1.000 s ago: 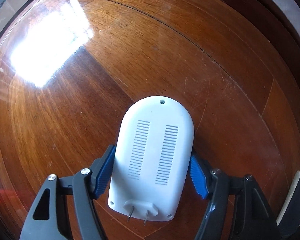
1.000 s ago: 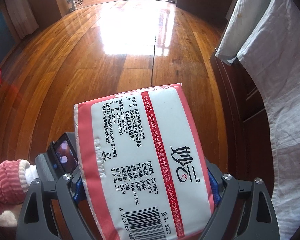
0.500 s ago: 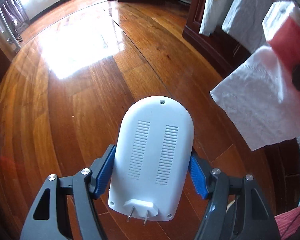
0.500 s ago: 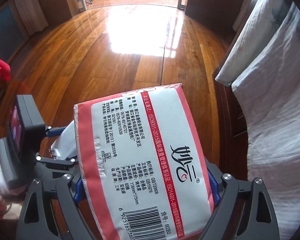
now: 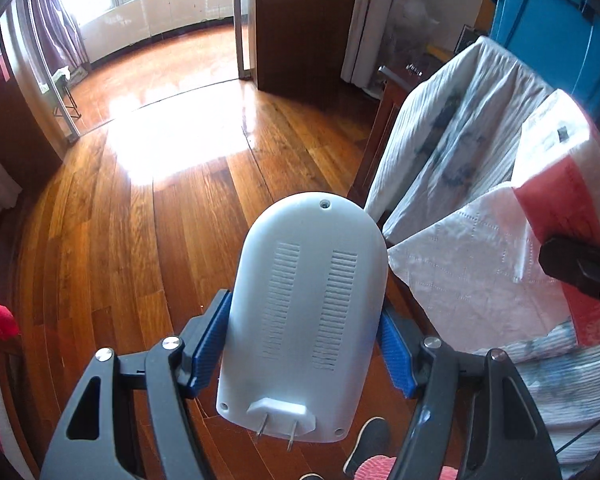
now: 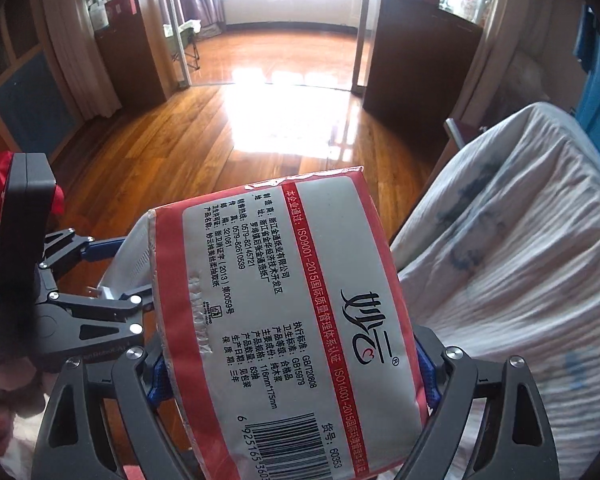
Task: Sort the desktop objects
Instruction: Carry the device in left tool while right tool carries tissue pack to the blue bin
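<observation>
My left gripper (image 5: 304,340) is shut on a white plug-in device (image 5: 304,312) with two vent rows and two metal prongs, held in the air above the wooden floor. My right gripper (image 6: 292,364) is shut on a red and white tissue pack (image 6: 296,328) with a barcode, also held up. The tissue pack (image 5: 556,184) shows at the right edge of the left wrist view, with a tissue hanging from it. The left gripper (image 6: 80,280) and the white device (image 6: 132,256) show at the left of the right wrist view.
A polished wooden floor (image 5: 148,208) lies below. A bed with white striped bedding (image 6: 520,260) stands on the right. A dark wooden cabinet (image 5: 300,28) and a doorway to a bright room (image 6: 284,40) are ahead. A blue panel (image 5: 548,28) is at far right.
Both grippers have tilted upward: the views went from the floor to the room, doorway and windows. Each keeps hold of its object. The left gripper has come closer beside the right one.
</observation>
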Motion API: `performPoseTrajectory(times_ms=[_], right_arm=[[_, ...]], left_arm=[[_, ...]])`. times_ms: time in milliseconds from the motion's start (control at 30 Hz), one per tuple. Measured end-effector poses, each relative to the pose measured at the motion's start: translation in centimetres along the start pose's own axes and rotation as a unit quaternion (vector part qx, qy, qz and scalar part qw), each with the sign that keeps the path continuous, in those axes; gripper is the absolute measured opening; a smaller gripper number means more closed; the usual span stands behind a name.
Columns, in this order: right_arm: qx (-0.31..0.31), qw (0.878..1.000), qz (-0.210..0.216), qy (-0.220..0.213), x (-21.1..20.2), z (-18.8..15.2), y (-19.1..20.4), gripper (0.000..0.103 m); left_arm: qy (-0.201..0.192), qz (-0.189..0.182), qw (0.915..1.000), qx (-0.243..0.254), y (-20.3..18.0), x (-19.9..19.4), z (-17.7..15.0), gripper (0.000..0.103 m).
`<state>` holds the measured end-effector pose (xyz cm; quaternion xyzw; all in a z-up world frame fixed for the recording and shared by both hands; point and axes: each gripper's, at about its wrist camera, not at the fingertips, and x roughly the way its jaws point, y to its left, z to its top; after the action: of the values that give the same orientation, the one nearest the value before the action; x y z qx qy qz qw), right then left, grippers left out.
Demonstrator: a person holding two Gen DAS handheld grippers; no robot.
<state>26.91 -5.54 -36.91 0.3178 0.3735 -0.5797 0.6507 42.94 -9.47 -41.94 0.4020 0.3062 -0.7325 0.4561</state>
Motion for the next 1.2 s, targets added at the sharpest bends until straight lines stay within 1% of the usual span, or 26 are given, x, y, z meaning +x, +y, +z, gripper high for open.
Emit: performPoseTrajectory(times_ms=[133, 200, 233, 367, 500, 600, 633, 733, 867, 967, 1033, 1200], right_arm=[[0.019, 0.999, -0.022, -0.025, -6.9, 2.8, -3.3, 0.090], [0.028, 0.998, -0.034, -0.037, -9.9, 3.9, -5.2, 0.090], [0.033, 0.998, -0.040, -0.043, -11.5, 4.5, -6.1, 0.090], [0.052, 0.994, -0.064, -0.066, -17.5, 6.9, -9.9, 0.090], [0.070, 0.989, -0.093, -0.094, -22.3, 8.0, -13.9, 0.090], [0.087, 0.983, -0.123, -0.107, -25.0, 8.5, -16.6, 0.090], [0.093, 0.981, -0.130, -0.110, -25.7, 8.5, -17.3, 0.090], [0.112, 0.976, -0.152, -0.113, -27.4, 8.7, -19.1, 0.090], [0.146, 0.965, -0.182, -0.115, -28.7, 9.0, -20.5, 0.090], [0.181, 0.955, -0.202, -0.121, -29.6, 9.5, -21.5, 0.090], [0.206, 0.946, -0.213, -0.129, -30.4, 9.9, -22.2, 0.090], [0.254, 0.919, -0.252, -0.166, -34.4, 11.6, -24.1, 0.090]], left_arm=[[-0.030, -0.012, 0.9992, 0.024, -3.8, -6.8, 6.3, 0.068], [-0.047, -0.019, 0.9979, 0.041, -6.0, -9.4, 9.2, 0.068], [-0.054, -0.022, 0.9971, 0.048, -6.7, -10.4, 10.9, 0.068], [-0.082, -0.039, 0.9924, 0.083, -11.8, -14.2, 16.4, 0.068], [-0.108, -0.061, 0.9858, 0.113, -16.8, -17.0, 20.1, 0.068], [-0.120, -0.083, 0.9799, 0.136, -20.0, -18.1, 22.3, 0.068], [-0.121, -0.092, 0.9777, 0.145, -21.0, -18.2, 23.1, 0.068], [-0.121, -0.116, 0.9713, 0.169, -23.3, -17.7, 23.8, 0.068], [-0.117, -0.142, 0.9597, 0.212, -25.6, -17.4, 25.8, 0.068], [-0.125, -0.166, 0.9462, 0.248, -26.9, -17.9, 28.1, 0.068], [-0.133, -0.181, 0.9359, 0.271, -27.8, -18.7, 29.9, 0.068], [-0.171, -0.213, 0.9041, 0.329, -30.8, -21.8, 35.4, 0.068]])
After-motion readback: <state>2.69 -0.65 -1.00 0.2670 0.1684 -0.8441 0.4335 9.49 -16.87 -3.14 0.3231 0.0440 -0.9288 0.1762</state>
